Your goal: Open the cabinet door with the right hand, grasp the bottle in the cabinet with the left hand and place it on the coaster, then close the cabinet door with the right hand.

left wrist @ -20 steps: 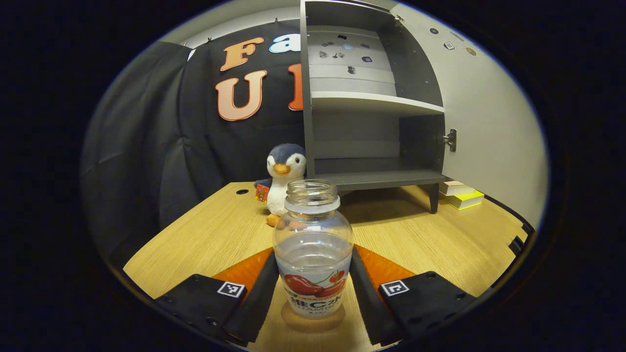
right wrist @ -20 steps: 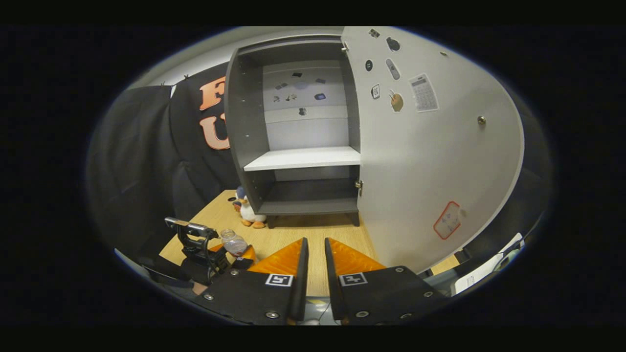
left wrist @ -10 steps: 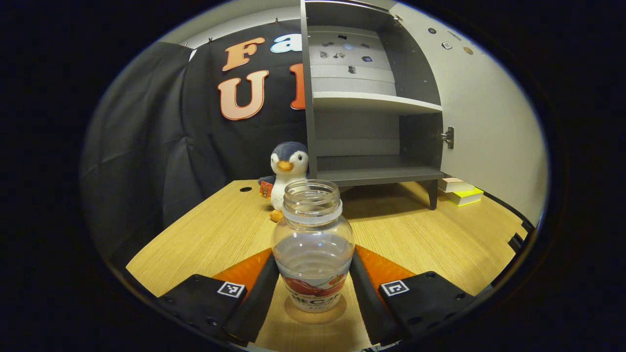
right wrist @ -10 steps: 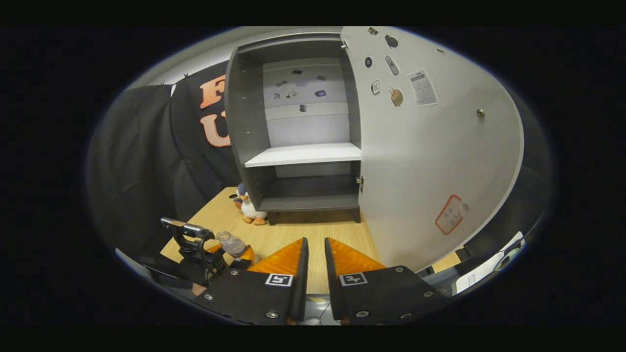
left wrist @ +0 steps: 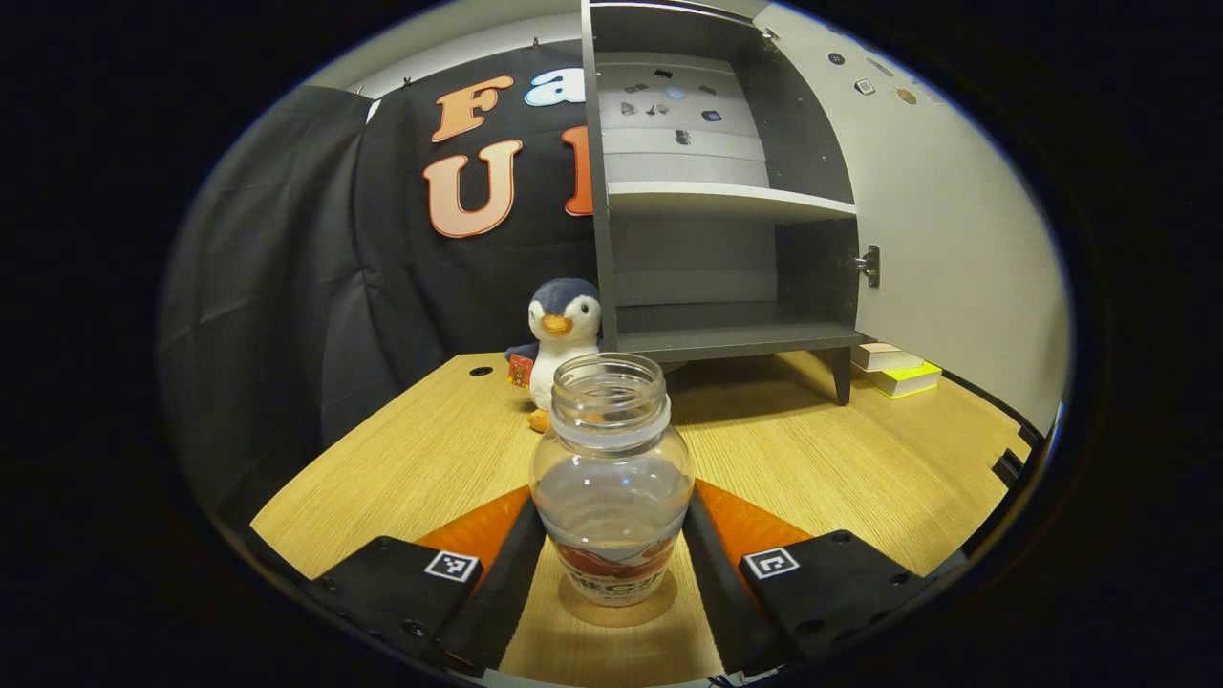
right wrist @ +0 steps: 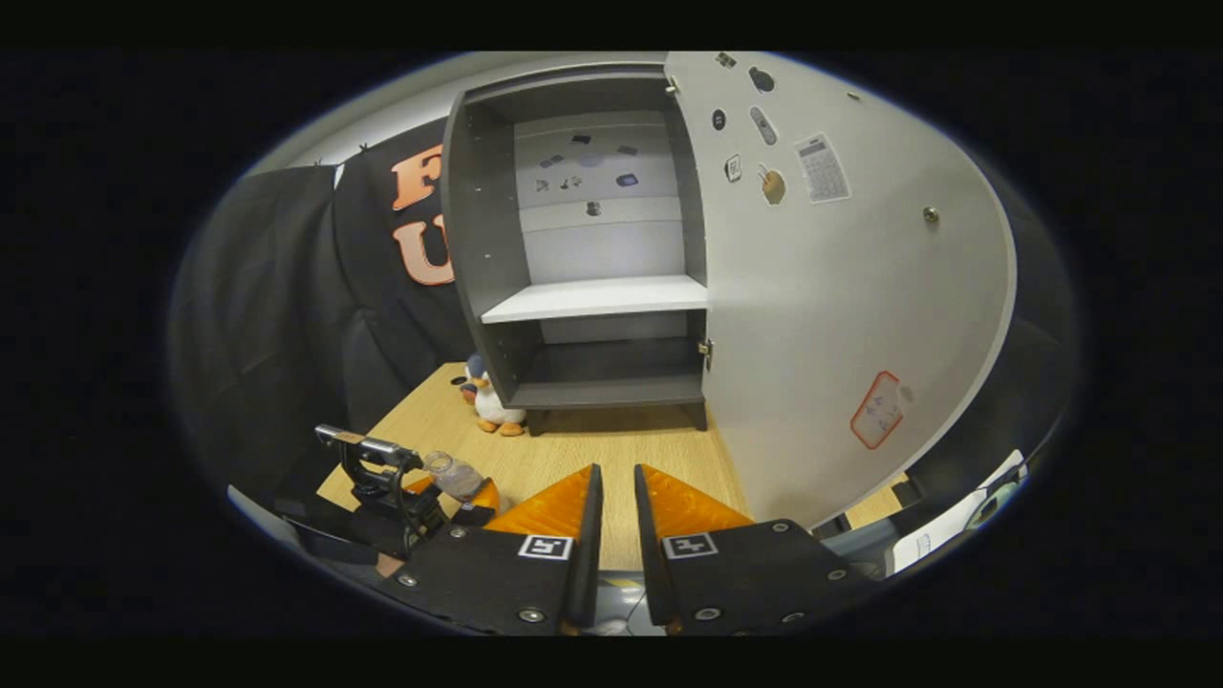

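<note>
Between my left gripper's (left wrist: 611, 573) fingers stands the bottle (left wrist: 611, 483), clamped on both sides, upright on the coaster (left wrist: 618, 612) on the table (left wrist: 841, 468). My right gripper (right wrist: 611, 516) hangs nearly closed, holding nothing, facing the cabinet (right wrist: 592, 287), whose door (right wrist: 831, 315) stands open.

This place looks like a recording booth in a lab, arranged to resemble a home. A black cloth (left wrist: 315, 287) hangs as the back wall. In front of it stands a wooden table (left wrist: 812, 468), and on the table there is a small grey cabinet (right wrist: 583, 287) with its door (right wrist: 831, 315) open. Many small stickers (right wrist: 793, 172) are on the door and on the inner back panel. A plush penguin (left wrist: 559, 334) and some stacked books (left wrist: 893, 368) lie beside the cabinet as decoration. Both grippers carry printed square marker tags (right wrist: 545, 547).
</note>
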Demonstrator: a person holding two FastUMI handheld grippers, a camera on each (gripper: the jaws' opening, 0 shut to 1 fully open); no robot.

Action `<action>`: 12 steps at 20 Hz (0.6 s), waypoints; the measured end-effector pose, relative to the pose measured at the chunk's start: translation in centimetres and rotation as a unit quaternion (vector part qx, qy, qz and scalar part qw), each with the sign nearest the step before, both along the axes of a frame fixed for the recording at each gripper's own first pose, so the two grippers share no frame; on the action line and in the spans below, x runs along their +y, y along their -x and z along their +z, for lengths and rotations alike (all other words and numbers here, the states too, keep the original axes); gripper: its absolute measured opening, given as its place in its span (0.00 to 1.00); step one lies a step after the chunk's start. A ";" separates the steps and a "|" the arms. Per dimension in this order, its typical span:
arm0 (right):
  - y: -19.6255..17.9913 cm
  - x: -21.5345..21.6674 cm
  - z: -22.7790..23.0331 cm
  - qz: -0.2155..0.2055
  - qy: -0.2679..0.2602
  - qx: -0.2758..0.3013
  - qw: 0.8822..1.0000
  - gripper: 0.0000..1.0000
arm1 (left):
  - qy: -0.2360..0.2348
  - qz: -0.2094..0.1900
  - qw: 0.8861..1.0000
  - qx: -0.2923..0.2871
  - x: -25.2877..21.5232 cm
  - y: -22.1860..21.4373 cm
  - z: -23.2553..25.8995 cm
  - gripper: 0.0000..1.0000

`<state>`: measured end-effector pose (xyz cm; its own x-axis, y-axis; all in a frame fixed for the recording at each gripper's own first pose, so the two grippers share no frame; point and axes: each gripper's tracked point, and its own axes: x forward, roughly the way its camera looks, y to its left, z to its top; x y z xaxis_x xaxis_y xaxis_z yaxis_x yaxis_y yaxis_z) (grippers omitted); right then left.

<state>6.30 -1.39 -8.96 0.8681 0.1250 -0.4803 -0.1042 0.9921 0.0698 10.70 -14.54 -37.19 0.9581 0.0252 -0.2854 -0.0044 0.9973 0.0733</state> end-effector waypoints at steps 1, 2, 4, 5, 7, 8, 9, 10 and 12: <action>-0.1 0.0 -0.1 0.001 0.001 0.000 1.000 0.20 | 0.001 0.002 1.000 0.000 0.0 0.0 -0.1 0.86; 0.0 0.0 -0.2 0.001 0.003 0.002 1.000 0.20 | 0.000 0.001 1.000 0.001 0.0 -0.1 0.0 0.86; 0.1 0.1 -0.3 0.002 0.002 0.003 1.000 0.20 | 0.003 0.003 1.000 0.002 0.0 -0.1 -0.1 0.86; 0.1 0.1 -0.2 0.003 0.002 0.002 1.000 0.20 | 0.005 0.005 1.000 0.004 0.2 0.0 -0.1 0.86; 0.0 0.0 -0.3 0.003 0.001 0.002 1.000 0.20 | 0.006 0.009 1.000 0.005 0.3 0.0 -0.1 0.86; 0.0 0.0 -0.3 0.002 0.000 0.002 1.000 0.25 | 0.008 0.006 1.000 0.006 0.1 0.1 -0.1 0.86; 0.0 0.0 -0.3 0.002 -0.001 0.002 1.000 0.25 | 0.005 0.005 1.000 0.005 0.0 0.1 -0.1 0.86; 0.0 0.0 -0.4 0.002 -0.003 0.003 1.000 0.20 | 0.004 0.000 1.000 0.003 -0.2 0.0 0.0 0.86; 0.0 0.0 -0.5 0.003 -0.004 0.003 1.000 0.16 | 0.005 -0.007 1.000 0.003 -0.5 0.3 0.0 0.86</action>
